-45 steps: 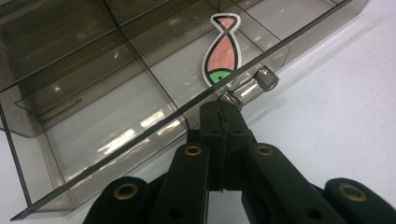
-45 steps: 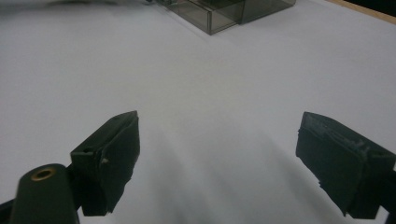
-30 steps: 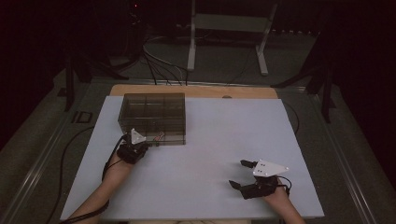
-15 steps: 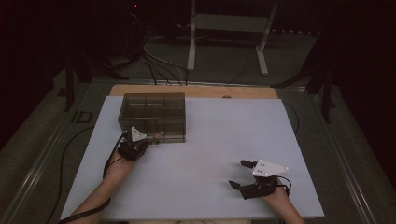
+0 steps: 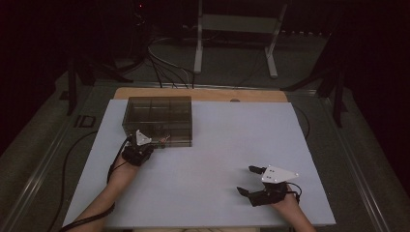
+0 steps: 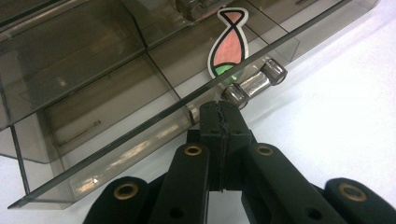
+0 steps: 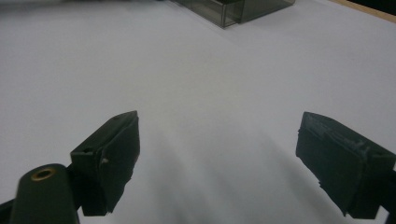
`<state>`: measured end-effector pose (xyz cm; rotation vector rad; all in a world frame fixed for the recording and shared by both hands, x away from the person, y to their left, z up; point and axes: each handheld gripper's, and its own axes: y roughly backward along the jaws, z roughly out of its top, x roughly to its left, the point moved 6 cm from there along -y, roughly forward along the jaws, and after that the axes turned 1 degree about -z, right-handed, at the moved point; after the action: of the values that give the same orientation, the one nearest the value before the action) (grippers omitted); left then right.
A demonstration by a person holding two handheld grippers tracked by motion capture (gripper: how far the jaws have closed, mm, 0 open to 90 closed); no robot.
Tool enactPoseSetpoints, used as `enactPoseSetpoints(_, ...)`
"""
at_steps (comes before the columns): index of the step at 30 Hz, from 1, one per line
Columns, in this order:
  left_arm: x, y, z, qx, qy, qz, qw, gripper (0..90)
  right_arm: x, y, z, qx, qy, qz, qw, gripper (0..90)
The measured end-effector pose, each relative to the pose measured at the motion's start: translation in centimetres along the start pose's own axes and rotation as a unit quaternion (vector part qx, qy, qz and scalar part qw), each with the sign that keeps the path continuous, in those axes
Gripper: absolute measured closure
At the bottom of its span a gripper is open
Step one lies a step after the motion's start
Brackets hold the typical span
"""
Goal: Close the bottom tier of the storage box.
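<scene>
A smoke-tinted clear box [image 5: 157, 118] with several compartments stands at the back left of the white table [image 5: 217, 145]. My left gripper [image 5: 153, 145] is at the box's front edge. In the left gripper view its jaws [image 6: 219, 111] are pressed together, their tips right against the rim of the box lid [image 6: 140, 126], beside a clear cylindrical latch [image 6: 254, 81]. I see nothing between the jaws. A pink and green sticker [image 6: 227, 42] with a black outline sits on the box just beyond. My right gripper [image 5: 245, 180] rests low at the front right, open and empty [image 7: 217, 135].
A wooden strip [image 5: 203, 93] runs along the table's far edge. Cables [image 5: 164, 67] and a white stand [image 5: 237, 29] are on the dark floor behind. A cable [image 5: 65, 164] trails off the left side from my left gripper.
</scene>
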<state>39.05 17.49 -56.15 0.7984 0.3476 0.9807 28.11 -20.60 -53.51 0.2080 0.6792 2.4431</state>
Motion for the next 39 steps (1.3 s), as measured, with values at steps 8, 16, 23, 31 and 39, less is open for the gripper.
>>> enactPoseSetpoints(8,0.2,-0.2,0.2,0.0,0.001,0.001,1.0,89.4,0.0,0.0,0.0,0.0,0.0,0.0,1.0,13.5)
enactPoseSetpoints(16,0.4,-0.4,0.4,0.001,0.0,0.005,1.0,89.4,0.0,0.0,0.0,0.001,0.0,-0.001,1.0,13.6)
enactPoseSetpoints(23,0.5,-0.7,0.5,0.002,0.0,0.008,1.0,89.4,0.0,0.1,0.0,-0.001,0.001,-0.002,1.0,13.5)
enactPoseSetpoints(31,0.7,-0.9,0.6,0.006,-0.002,0.01,0.9999,89.4,0.0,0.1,0.0,-0.001,0.0,-0.002,1.0,13.5)
enactPoseSetpoints(39,0.9,-1.2,0.8,0.005,-0.003,0.015,0.9999,89.4,-0.1,0.1,0.0,-0.001,-0.001,-0.002,1.0,13.5)
